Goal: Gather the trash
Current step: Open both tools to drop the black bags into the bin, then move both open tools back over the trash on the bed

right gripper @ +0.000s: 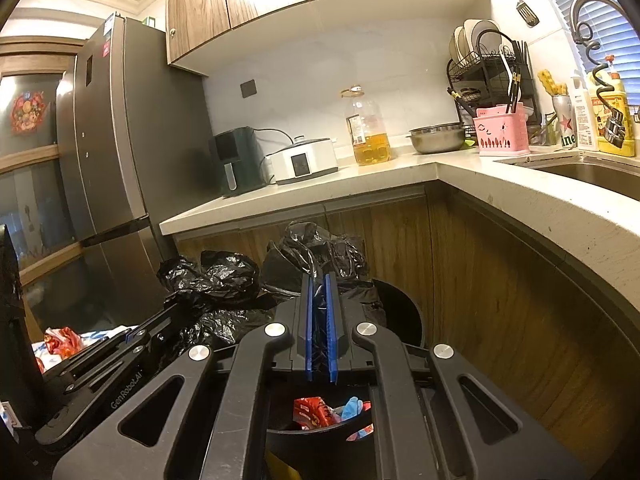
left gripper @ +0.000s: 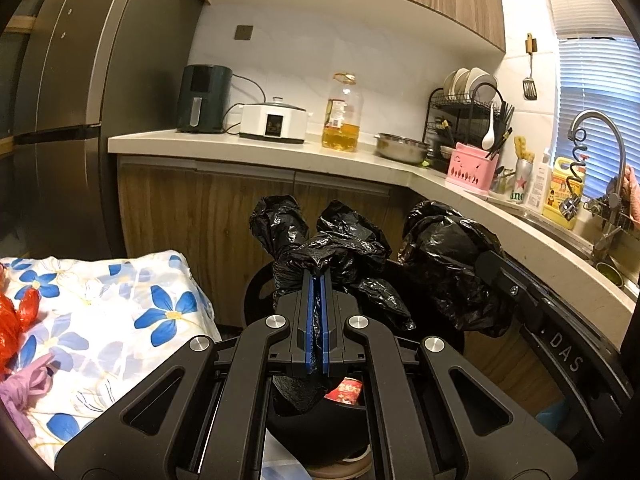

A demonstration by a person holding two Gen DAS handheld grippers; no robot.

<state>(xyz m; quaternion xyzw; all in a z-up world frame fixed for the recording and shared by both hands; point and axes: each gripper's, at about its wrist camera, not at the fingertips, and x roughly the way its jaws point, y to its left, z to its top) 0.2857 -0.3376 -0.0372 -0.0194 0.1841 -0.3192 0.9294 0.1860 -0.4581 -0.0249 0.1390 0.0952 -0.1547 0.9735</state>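
Black crinkled plastic, the trash bag liner [left gripper: 340,248], is gathered above the round black bin [right gripper: 400,304], each side clamped: left gripper [left gripper: 316,280] and right gripper [right gripper: 319,284] pinch its film, evidently to draw the mouth together. Red wrappers [right gripper: 310,410] show inside the bin; its depth is hidden.

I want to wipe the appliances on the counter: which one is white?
The low, wide cooker beside the oil bottle; the air fryer nearer the fridge is tall and dark green.
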